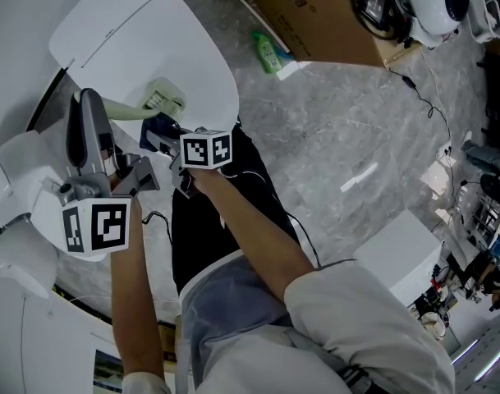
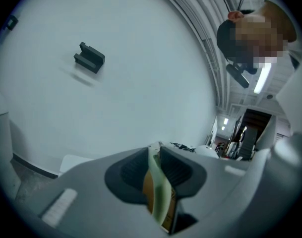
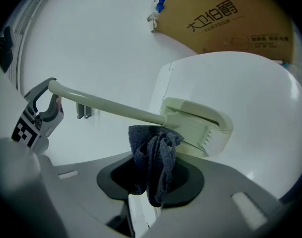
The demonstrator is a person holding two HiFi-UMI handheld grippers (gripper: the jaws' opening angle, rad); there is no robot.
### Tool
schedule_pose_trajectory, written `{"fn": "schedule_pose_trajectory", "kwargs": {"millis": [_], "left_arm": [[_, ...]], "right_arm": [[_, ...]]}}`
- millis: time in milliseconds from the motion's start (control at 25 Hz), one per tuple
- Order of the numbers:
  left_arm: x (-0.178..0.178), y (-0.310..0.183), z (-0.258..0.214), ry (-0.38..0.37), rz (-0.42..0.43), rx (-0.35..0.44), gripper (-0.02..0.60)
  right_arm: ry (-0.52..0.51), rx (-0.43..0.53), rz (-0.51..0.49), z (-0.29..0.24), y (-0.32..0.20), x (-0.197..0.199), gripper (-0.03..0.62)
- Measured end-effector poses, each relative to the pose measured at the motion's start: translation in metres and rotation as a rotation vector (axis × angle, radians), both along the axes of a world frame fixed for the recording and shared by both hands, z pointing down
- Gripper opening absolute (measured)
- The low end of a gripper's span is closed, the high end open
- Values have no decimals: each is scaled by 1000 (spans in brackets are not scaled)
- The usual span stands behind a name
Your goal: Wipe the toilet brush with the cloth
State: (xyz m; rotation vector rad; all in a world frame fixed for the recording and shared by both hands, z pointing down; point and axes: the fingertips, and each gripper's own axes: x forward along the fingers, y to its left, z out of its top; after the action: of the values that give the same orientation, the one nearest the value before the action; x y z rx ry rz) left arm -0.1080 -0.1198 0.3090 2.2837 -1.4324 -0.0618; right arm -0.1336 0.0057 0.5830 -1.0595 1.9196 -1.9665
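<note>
The pale green toilet brush (image 3: pixel 195 125) hangs over the white toilet lid (image 3: pixel 250 83), its long handle (image 3: pixel 103 103) running left. My left gripper (image 2: pixel 158 175) is shut on the handle's flat end (image 2: pixel 159 197); it shows in the right gripper view (image 3: pixel 41 108) and in the head view (image 1: pixel 110 175). My right gripper (image 3: pixel 153 175) is shut on a bunched dark blue cloth (image 3: pixel 153 155), which touches the brush where handle meets head. In the head view the cloth (image 1: pixel 157 130) lies just below the brush head (image 1: pixel 162 101), ahead of the right gripper (image 1: pixel 163 142).
The toilet lid (image 1: pixel 143 31) fills the upper left. A green bottle (image 1: pixel 270 53) and a cardboard box (image 1: pixel 315 15) lie on the grey marble floor beyond. A dark hook (image 2: pixel 89 58) sits on the white wall. A white box (image 1: pixel 397 253) stands at the right.
</note>
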Motion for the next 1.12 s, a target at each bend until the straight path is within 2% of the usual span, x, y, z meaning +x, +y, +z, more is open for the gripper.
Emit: {"fn": "schedule_pose_trajectory", "kwargs": {"millis": [320, 440, 560, 840, 1120], "left_arm": [[0, -1, 0, -3, -3, 6, 0], [2, -1, 0, -6, -5, 7, 0], [2, 0, 0, -7, -4, 7, 0], [2, 2, 0, -6, 1, 9, 0], [-5, 9, -2, -1, 18, -4, 0]], "right_arm": [[20, -57, 52, 16, 15, 34, 109], [31, -94, 112, 24, 12, 52, 109], [54, -170, 180, 37, 11, 64, 109], [33, -236, 260, 40, 0, 53, 109], [102, -279, 281, 50, -2, 49, 109]]}}
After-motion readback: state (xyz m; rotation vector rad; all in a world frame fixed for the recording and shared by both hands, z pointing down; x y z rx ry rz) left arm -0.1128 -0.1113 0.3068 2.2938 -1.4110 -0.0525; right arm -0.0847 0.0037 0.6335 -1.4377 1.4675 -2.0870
